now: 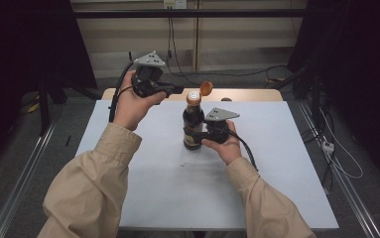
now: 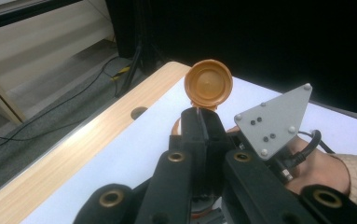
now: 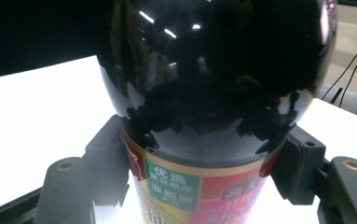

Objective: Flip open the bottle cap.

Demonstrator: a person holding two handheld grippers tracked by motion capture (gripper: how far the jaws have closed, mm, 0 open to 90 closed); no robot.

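A dark sauce bottle (image 1: 193,124) with a red and green label stands upright on the white table top (image 1: 277,148). Its orange flip cap (image 1: 206,88) is swung open above the orange neck. My right gripper (image 1: 199,134) is shut on the bottle's lower body; in the right gripper view the glossy bottle (image 3: 213,93) sits between both pads (image 3: 113,158). My left gripper (image 1: 179,89) is held up at the back left, pointing right at the bottle's top with its jaws shut on nothing. In the left gripper view its tips (image 2: 202,116) are just short of the open cap (image 2: 209,84).
A wooden strip (image 2: 73,149) with a round hole (image 2: 139,112) runs along the table's far edge. Cables lie on the grey floor behind and to the right. Dark frames stand at both sides. The right gripper's grey plate (image 2: 274,121) and the hand holding it sit beyond the left jaws.
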